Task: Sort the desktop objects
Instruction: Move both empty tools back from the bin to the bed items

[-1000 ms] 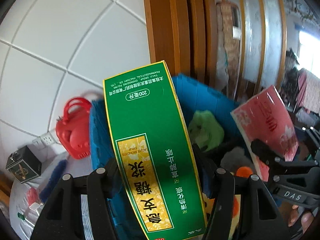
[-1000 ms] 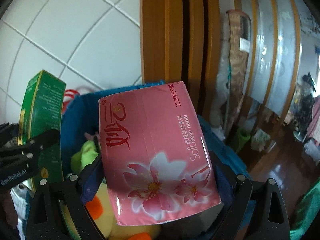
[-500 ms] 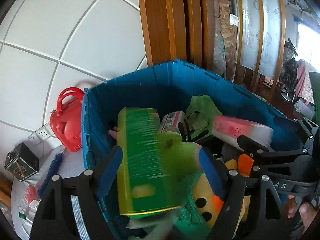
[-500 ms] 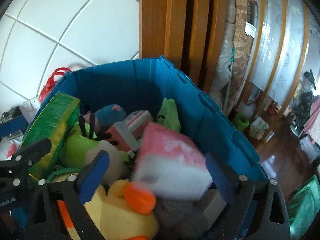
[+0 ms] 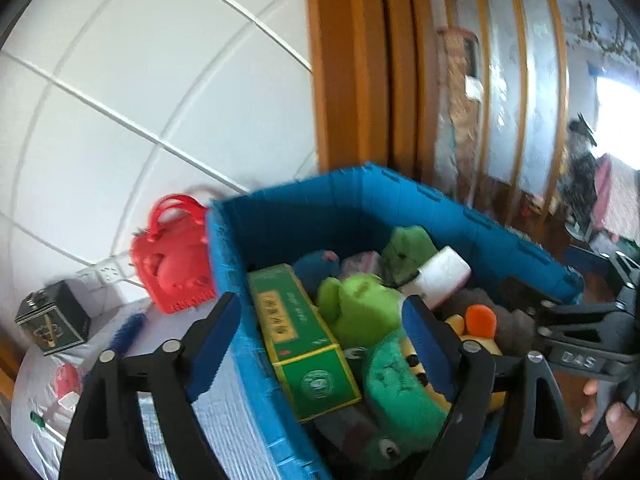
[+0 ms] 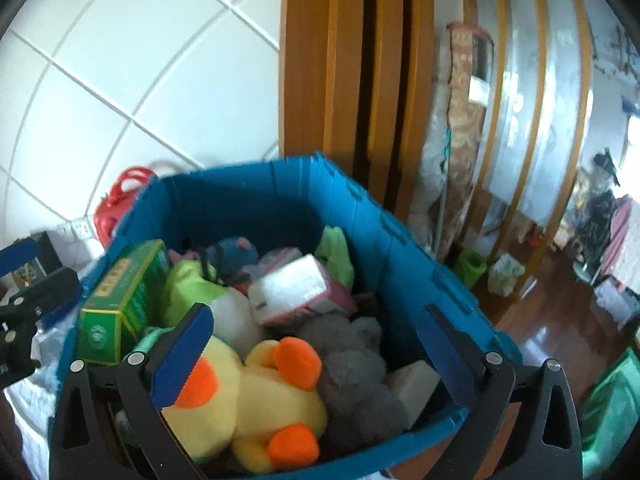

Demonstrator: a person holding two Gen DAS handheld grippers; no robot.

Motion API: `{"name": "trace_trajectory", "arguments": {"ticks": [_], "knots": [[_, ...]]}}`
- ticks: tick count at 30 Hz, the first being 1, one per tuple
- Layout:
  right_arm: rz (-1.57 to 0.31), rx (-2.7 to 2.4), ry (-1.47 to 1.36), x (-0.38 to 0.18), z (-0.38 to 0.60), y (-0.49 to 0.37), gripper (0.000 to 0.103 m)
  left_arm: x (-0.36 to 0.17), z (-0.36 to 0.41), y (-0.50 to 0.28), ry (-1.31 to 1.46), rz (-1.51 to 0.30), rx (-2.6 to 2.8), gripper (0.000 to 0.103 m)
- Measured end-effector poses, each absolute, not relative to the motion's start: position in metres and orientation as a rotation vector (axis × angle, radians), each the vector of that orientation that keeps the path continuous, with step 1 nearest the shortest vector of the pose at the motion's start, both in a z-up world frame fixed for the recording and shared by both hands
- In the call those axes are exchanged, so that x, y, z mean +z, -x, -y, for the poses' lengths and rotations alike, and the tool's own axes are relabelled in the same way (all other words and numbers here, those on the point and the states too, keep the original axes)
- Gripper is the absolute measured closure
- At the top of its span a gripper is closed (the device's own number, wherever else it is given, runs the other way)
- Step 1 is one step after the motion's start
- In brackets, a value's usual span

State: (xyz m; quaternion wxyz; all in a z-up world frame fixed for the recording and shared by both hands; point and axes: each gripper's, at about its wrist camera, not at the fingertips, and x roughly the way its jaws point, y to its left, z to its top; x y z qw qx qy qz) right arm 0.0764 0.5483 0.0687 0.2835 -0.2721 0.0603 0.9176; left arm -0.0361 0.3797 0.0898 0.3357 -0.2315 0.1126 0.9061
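Note:
A blue plastic crate (image 5: 472,224) (image 6: 400,240) is full of soft toys. The green and yellow medicine box (image 5: 308,340) (image 6: 124,300) lies inside along its left wall. The pink tissue pack (image 5: 438,276) (image 6: 300,290) rests further back among the toys. My left gripper (image 5: 320,328) hovers over the crate's near left edge, its jaws still opening, and nothing is pressed between them. My right gripper (image 6: 316,344) stands open above a yellow duck toy (image 6: 256,396) and a grey plush (image 6: 352,372), holding nothing.
A red toy bag (image 5: 172,264) stands outside the crate's left wall, against a white tiled wall. A dark green tin (image 5: 52,316) and a blue brush (image 5: 128,328) lie on the white tablecloth. Wooden door frames rise behind the crate. A hand (image 5: 612,412) shows at the lower right.
A second ago each gripper held its item above the crate. Both jaws opened; the green box and the pink pack dropped in. Both grippers have since drawn back from the crate.

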Motion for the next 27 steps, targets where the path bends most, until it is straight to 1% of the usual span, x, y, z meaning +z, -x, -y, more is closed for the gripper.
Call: {"name": "trace_trajectory", "arguments": {"ticks": [2, 5, 7, 10, 16, 20, 27], "knots": [[-0.123, 2.486, 0.624, 0.078, -0.533, -0.087, 0.000, 0.092, -0.365, 0.032, 0.557, -0.260, 2.415, 0.015], [-0.071, 2.488, 0.488, 0.089, -0.511, -0.099, 0.000, 0.094, -0.341, 0.030, 0.505, -0.188, 2.452, 0.015], [-0.059, 2.481, 0.448, 0.093, -0.501, -0.102, 0.000, 0.094, -0.321, 0.029, 0.464, -0.126, 2.468, 0.015], [-0.079, 2.488, 0.417, 0.094, -0.488, -0.100, 0.000, 0.090, -0.297, 0.033, 0.457, -0.111, 2.531, 0.015], [-0.197, 2.686, 0.440, 0.094, -0.453, -0.083, 0.000, 0.070, -0.243, 0.050, 0.574, -0.078, 2.537, 0.015], [-0.146, 2.760, 0.412, 0.100, -0.411, -0.067, 0.000, 0.056, -0.199, 0.063, 0.655, -0.111, 2.583, 0.015], [-0.115, 2.884, 0.422, 0.101, -0.334, -0.020, 0.000, 0.027, -0.095, 0.103, 0.843, -0.023, 2.683, 0.015]]}}
